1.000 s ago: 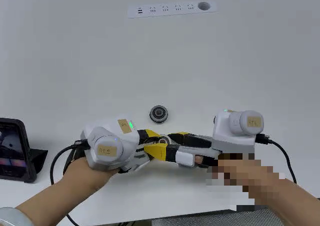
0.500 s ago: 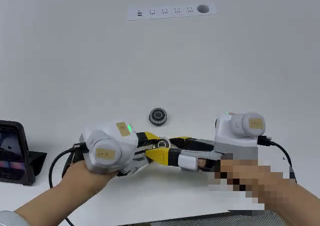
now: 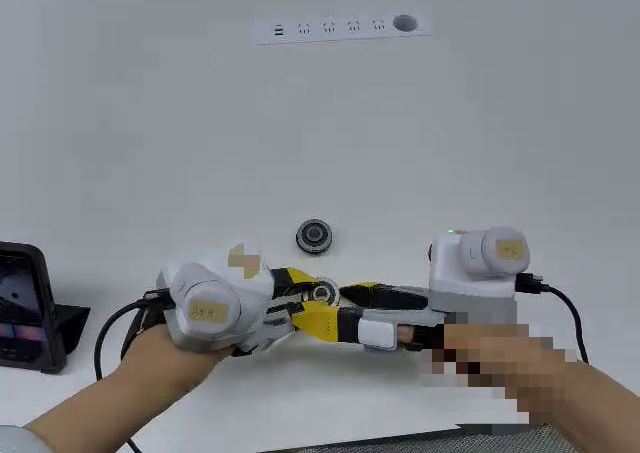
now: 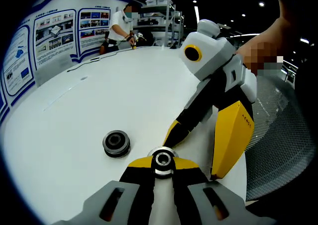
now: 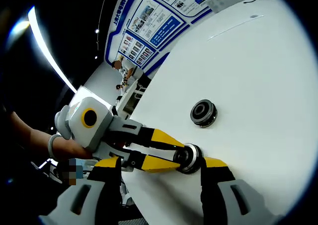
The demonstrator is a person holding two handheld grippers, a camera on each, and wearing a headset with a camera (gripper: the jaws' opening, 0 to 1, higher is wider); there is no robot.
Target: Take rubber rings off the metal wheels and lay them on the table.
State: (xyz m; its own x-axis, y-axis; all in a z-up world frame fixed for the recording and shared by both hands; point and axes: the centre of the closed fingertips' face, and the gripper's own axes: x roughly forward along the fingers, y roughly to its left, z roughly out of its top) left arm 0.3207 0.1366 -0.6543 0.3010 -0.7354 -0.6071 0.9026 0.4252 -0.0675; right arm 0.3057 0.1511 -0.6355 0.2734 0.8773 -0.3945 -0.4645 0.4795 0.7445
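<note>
White tabletop (image 3: 200, 153) is carrying a power strip (image 3: 340, 24) at its far edge. I'm pinching a metal wheel (image 5: 188, 158) between the closed tips of the left gripper (image 4: 162, 165), just above the table. I'm holding the right gripper (image 5: 160, 163) spread wide, its jaws straddling that wheel with one tip just beside it. A second wheel (image 3: 315, 236) is lying nearby, beyond both grippers.

Probably a lab or showroom: display posters (image 4: 52, 36) on the wall, storage racks (image 4: 161, 14), a white workbench (image 3: 300, 123).
</note>
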